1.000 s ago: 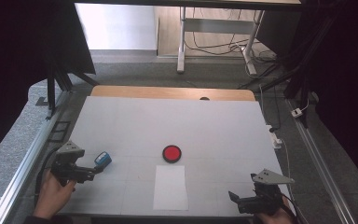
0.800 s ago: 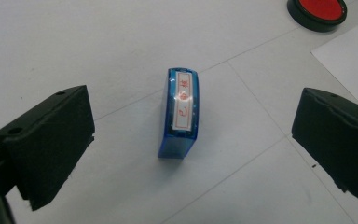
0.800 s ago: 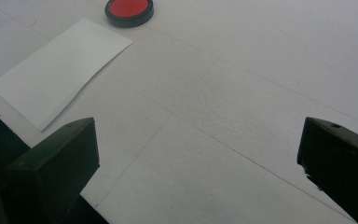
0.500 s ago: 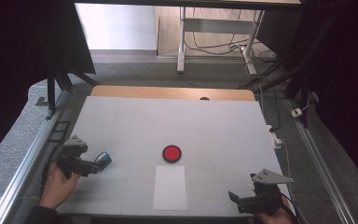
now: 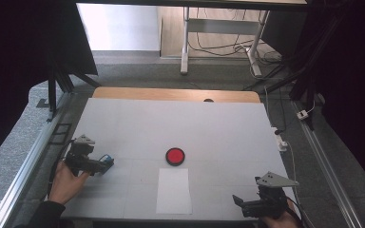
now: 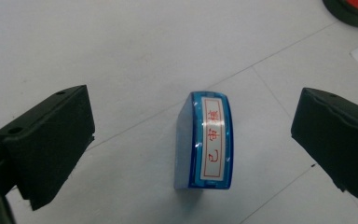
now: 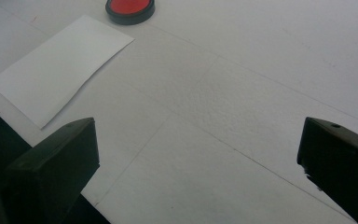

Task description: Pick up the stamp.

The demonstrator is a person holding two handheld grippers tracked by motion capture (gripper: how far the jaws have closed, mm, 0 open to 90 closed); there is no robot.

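Left gripper, centre frame: jaws wide, straddling small blue plastic stamp, untouched. Step: approach to grasp; next, close squarely. Right gripper: wide, idle.

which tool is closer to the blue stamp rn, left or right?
Left. The left tool has its jaws open on either side of the blue stamp, not touching it. The right tool sits at the table's near right corner, past the white paper.

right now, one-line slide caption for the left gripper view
Open left tongs straddle a small blue plastic stamp with a red-lettered white label, lying untouched on the white table.
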